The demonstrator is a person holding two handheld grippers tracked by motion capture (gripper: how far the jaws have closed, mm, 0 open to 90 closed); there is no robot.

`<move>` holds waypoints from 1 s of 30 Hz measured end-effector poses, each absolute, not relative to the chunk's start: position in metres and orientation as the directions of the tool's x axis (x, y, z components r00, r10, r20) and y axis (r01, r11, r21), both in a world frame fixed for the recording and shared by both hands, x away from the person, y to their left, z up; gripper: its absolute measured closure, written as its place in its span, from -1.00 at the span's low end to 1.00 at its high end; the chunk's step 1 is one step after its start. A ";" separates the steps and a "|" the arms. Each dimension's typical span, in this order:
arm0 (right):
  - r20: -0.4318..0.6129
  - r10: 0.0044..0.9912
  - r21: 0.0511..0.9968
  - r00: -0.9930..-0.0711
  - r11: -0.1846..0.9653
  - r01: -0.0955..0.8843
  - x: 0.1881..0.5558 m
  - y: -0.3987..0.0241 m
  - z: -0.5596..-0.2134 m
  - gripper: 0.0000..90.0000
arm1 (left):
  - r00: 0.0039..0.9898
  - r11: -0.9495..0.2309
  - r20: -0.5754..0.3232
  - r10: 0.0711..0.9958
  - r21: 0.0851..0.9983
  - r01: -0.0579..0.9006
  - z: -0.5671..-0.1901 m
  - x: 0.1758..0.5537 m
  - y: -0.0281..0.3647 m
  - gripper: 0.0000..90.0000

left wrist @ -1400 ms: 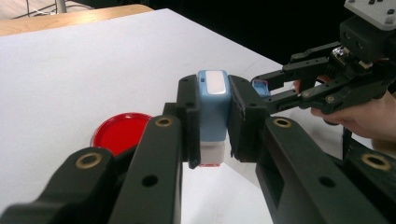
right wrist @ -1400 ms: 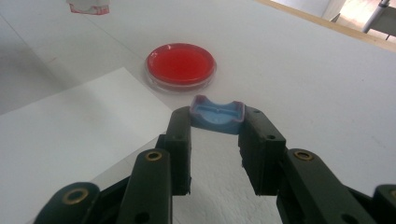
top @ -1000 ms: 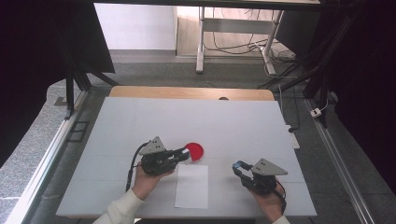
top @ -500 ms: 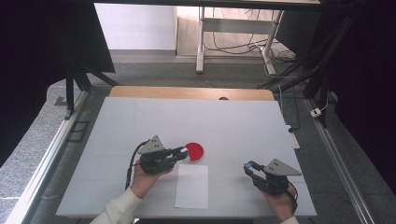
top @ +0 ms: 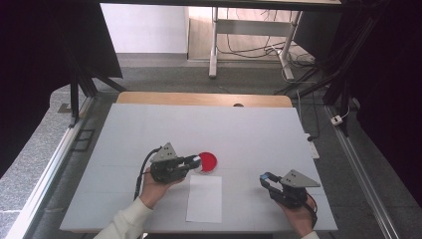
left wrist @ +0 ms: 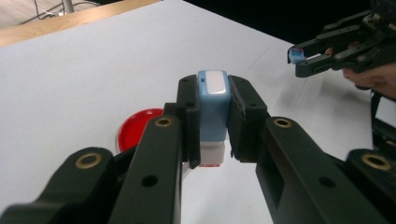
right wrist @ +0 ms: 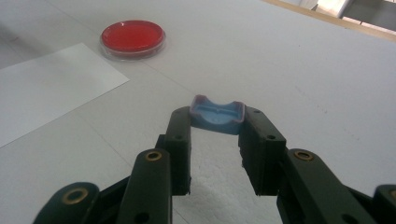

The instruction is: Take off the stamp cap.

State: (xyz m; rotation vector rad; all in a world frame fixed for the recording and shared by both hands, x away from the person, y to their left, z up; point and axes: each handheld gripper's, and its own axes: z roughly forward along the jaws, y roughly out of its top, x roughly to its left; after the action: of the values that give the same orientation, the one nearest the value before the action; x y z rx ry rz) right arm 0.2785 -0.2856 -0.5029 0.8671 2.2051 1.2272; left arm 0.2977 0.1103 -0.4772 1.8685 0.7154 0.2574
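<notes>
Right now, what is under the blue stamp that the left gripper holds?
Below the blue plastic stamp sits its white base, over the white table. The round red ink pad lies beside it. The stamp's underside is hidden.

A lab or test bay is suggested: a white table (top: 149,129) is ringed by black curtains (top: 45,55), metal framing (top: 74,94) and loose cables (top: 249,47) on the far floor.

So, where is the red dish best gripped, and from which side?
The red dish is round, shallow and lies flat on the table, so probably grip its clear rim on two opposite edges, coming from above.
</notes>
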 end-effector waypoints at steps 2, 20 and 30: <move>-0.093 0.719 0.868 -0.689 0.398 0.298 0.278 -0.286 -0.502 0.44 | 0.797 -0.253 -0.147 0.585 0.901 0.352 -0.476 0.298 0.109 0.68; -0.082 0.735 0.878 -0.673 0.372 0.300 0.281 -0.294 -0.498 0.44 | 0.802 -0.249 -0.161 0.575 0.899 0.360 -0.467 0.315 0.098 0.68; -0.084 0.734 0.878 -0.674 0.374 0.299 0.281 -0.294 -0.499 0.44 | 0.777 -0.269 -0.151 0.611 0.884 0.383 -0.474 0.327 0.098 0.68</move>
State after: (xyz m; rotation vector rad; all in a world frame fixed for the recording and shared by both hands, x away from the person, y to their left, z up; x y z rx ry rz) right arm 0.2805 -0.2936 -0.4992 0.8908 2.1731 1.2460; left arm 0.3272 0.0979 -0.4737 1.8949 0.7569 0.2654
